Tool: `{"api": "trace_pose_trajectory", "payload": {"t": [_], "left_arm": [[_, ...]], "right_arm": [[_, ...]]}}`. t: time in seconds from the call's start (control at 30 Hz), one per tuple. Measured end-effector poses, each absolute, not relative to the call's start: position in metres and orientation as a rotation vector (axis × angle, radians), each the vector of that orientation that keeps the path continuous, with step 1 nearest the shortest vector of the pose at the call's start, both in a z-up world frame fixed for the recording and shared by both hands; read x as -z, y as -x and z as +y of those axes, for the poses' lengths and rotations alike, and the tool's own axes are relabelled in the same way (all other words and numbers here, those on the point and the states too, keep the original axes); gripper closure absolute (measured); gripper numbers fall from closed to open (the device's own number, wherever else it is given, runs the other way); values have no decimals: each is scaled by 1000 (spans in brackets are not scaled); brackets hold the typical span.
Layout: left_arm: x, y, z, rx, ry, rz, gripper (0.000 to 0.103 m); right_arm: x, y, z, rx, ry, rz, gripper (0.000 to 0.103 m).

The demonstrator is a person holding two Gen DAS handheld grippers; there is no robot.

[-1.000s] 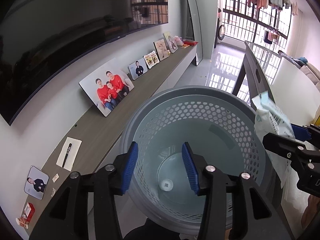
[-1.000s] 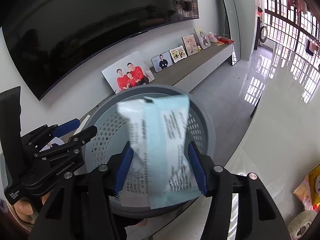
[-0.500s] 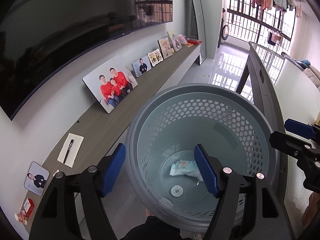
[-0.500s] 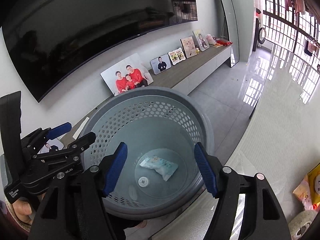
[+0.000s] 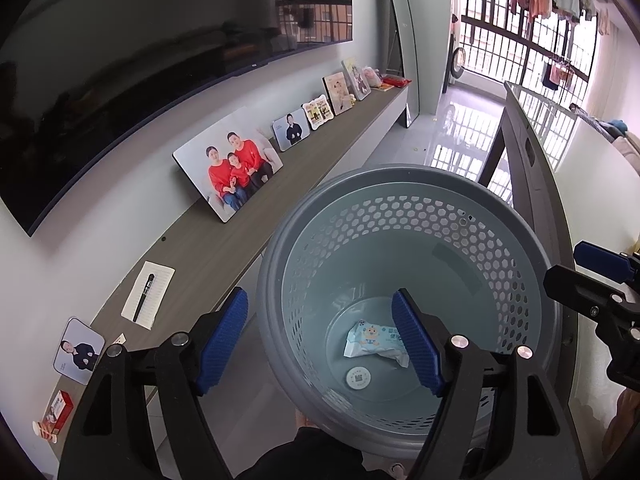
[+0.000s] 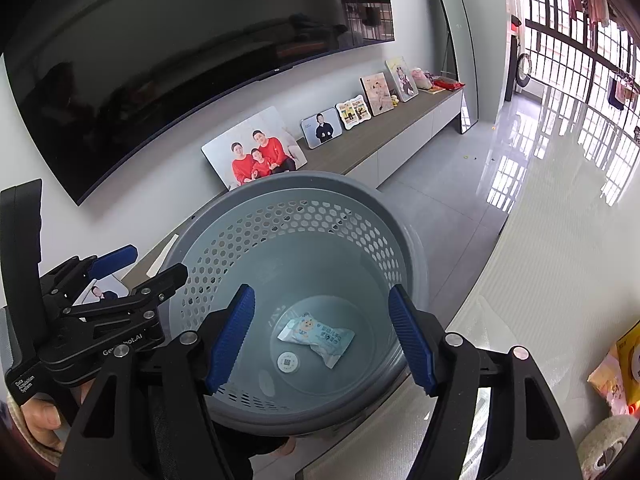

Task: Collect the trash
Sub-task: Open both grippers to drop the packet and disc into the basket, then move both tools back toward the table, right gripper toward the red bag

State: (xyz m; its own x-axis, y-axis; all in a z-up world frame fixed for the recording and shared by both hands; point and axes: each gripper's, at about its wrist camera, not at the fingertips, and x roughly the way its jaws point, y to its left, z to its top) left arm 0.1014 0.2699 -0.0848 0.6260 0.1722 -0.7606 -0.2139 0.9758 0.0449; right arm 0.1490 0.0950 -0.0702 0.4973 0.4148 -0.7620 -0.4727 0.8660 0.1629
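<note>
While wipes packet (image 6: pixel 316 336) lies in bin (image 6: pixel 396 216), left gripper (image 5: pixel 320 340), right gripper (image 6: pixel 322 336) released, jaws just widened, empty.

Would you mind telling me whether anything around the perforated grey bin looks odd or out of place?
Nothing stands out. The light blue wipes packet lies flat on the floor of the round perforated grey bin, which looks intact, with nothing spilled beside it.

You have one piece of trash in view: a small pale-blue and white wipes packet (image 6: pixel 316 336) printed with a cartoon figure and dark text. It lies flat, face up, on the floor of the grey perforated waste basket (image 6: pixel 296 184), just beside the round white sticker (image 6: pixel 289 361) at the bottom's centre. The basket stands upright.
</note>
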Motion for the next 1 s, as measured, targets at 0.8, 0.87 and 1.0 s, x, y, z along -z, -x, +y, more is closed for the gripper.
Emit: {"api": "trace_pose_trajectory", "payload": {"t": [0.8, 0.87, 1.0], "left_arm": [[48, -63, 219, -156, 46, 817, 9], [45, -60, 206, -133, 37, 811, 9], [41, -58, 179, -75, 30, 805, 9]], "right_arm": [[41, -68, -4, -400, -12, 809, 36], [36, -57, -24, -365, -19, 796, 35], [25, -36, -67, -278, -45, 771, 35]]}}
